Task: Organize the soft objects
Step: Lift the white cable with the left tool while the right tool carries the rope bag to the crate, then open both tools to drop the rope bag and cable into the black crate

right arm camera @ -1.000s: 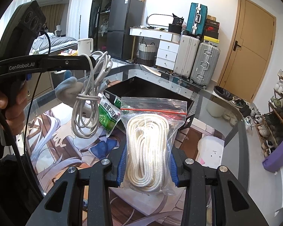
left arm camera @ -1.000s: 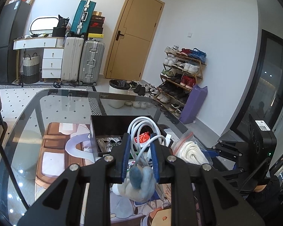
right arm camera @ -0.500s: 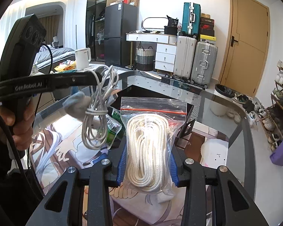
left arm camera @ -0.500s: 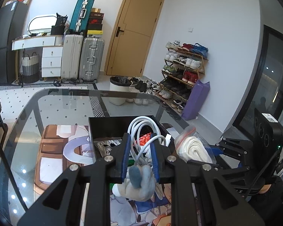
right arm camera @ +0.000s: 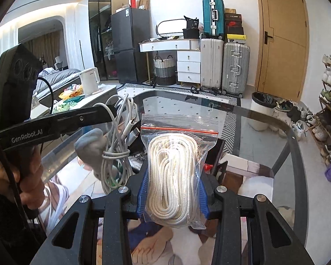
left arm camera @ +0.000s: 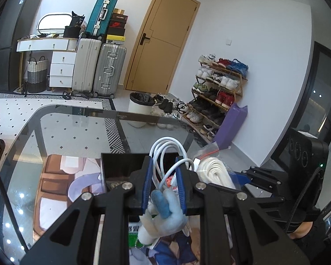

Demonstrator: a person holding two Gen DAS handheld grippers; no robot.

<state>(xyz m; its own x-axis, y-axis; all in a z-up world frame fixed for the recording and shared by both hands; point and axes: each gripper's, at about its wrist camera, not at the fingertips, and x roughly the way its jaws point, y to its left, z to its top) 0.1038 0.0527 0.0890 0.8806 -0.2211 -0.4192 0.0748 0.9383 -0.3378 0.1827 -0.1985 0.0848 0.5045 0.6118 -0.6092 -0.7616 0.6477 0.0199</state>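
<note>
My left gripper (left arm camera: pixel 163 165) is shut on a coiled white cable (left arm camera: pixel 165 154) together with a pale blue plush toy (left arm camera: pixel 165 216), held above the table. The same cable (right arm camera: pixel 117 145) and plush (right arm camera: pixel 90 148) show in the right wrist view, hanging from the left gripper's finger (right arm camera: pixel 81 119). My right gripper (right arm camera: pixel 171 174) is shut on a clear zip bag of white rope (right arm camera: pixel 176 172), held upright; the bag also shows in the left wrist view (left arm camera: pixel 214 172). A black open box (left arm camera: pixel 121 165) sits on the glass table (left arm camera: pixel 61 132) below both grippers.
A printed mat (left arm camera: pixel 55 187) lies on the glass table. A green packet (left arm camera: pixel 133 236) lies under the plush. The table's far rounded edge (right arm camera: pixel 264 112) faces suitcases, a door, a bin and a shoe rack. A white kettle (right arm camera: pixel 89 80) stands on a side table at left.
Both grippers have risen and tilted up a little with their loads; the box and mat sit lower in both views. The holds are unchanged.
</note>
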